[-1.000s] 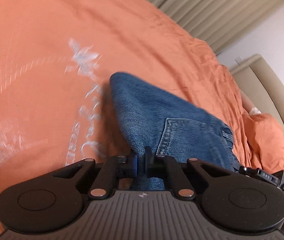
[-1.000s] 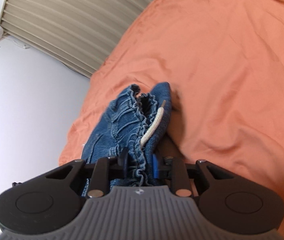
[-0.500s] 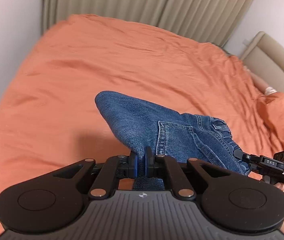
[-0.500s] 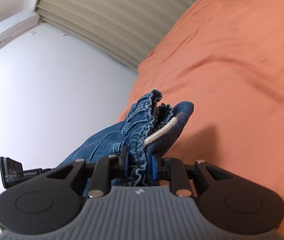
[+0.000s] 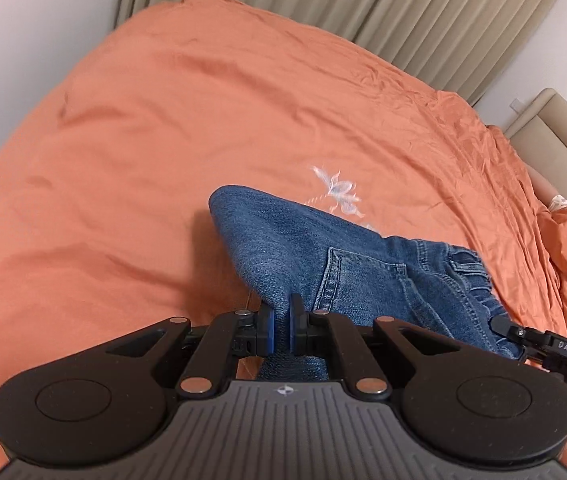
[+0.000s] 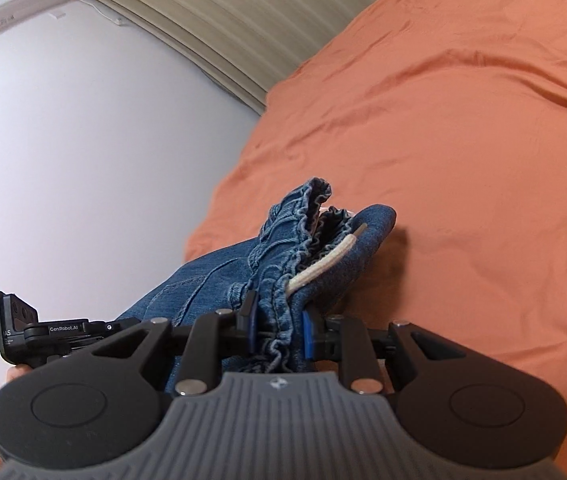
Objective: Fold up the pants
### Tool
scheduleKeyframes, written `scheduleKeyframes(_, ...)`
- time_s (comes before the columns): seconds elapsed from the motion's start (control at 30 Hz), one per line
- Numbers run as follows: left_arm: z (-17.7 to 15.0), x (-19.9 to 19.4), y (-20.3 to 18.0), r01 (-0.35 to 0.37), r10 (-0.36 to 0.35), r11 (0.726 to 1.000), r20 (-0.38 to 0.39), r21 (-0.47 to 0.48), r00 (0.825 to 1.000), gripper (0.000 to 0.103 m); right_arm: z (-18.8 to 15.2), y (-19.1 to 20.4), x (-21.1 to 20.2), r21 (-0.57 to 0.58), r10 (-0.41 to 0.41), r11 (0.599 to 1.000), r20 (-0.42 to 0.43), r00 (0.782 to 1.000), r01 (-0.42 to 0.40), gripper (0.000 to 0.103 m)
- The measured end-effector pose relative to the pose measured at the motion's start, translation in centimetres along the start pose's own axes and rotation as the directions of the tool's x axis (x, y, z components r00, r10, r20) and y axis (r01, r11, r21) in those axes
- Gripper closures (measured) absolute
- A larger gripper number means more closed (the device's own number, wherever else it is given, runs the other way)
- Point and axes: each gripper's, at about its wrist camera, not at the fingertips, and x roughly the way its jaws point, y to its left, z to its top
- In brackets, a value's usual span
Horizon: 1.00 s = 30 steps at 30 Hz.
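The left gripper (image 5: 279, 328) is pressed together on a fold of the jeans (image 5: 323, 264), with the blue pads pinching the denim edge between them. The right gripper (image 6: 277, 330) is clamped on the gathered elastic waistband (image 6: 283, 264) of the same jeans; the bunched cloth fills the gap between its pads (the jaws stand slightly wider here than on the left side).

The jeans hang between the two grippers, lifted above the orange bedspread (image 5: 163, 140). A back pocket (image 5: 359, 276) faces the left wrist camera. A white drawstring (image 6: 323, 264) trails out of the waistband in the right wrist view.

White flower embroidery (image 5: 337, 192) shows on the bedspread just beyond the jeans. Beige curtains (image 5: 343, 4) hang behind the bed. A beige headboard (image 5: 555, 128) stands at the right edge of the left wrist view.
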Motion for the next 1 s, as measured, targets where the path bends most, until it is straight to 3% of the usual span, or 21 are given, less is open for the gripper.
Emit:
scheduleKeyframes(0.17, -1.2, 2.3, 2.9, 0.018, -0.019, 0.999, -0.015, -0.041, 1.0, 0.097, -1.4, -1.8, 1.1, -0.029, -0.042, 0.999, -0.04, 0.998, 0.041, 0.086)
scheduleKeyframes(0.33, -2.2, 3.3, 4.1, 0.028, -0.03, 0.999, -0.033, -0.047, 0.999, 0.094, -2.4, -4.2, 2.7, 0.048, -0.077, 0.995, -0.093, 0.993, 0.082, 0.086)
scheduleKeyframes(0.53, -1.5, 3.1, 2.9, -0.054, 0.05, 0.997, -0.059, -0.06, 0.997, 0.076, -2.5, -4.4, 2.8, 0.051, -0.111, 0.992, -0.114, 0.987, 0.117, 0.078)
scheduleKeyframes(0.67, -1.2, 0.1, 0.9, -0.14, 0.139, 0.99, -0.018, -0.026, 0.99, 0.076, -2.0, -2.6, 2.3, -0.021, -0.168, 0.986, -0.097, 0.981, 0.167, 0.067)
scheduleKeyframes(0.83, -0.9, -6.3, -3.3, -0.172, 0.171, 0.985, 0.088, 0.007, 0.981, 0.076, -2.1, 0.7, -0.6, -0.196, -0.258, 0.948, -0.004, 0.966, 0.252, 0.052)
scheduleKeyframes(1.0, -0.4, -13.7, -9.1, -0.275, 0.269, 0.961, 0.129, 0.027, 0.954, 0.076, -2.0, 5.3, -3.9, -0.326, -0.258, 0.905, 0.088, 0.962, 0.272, 0.051)
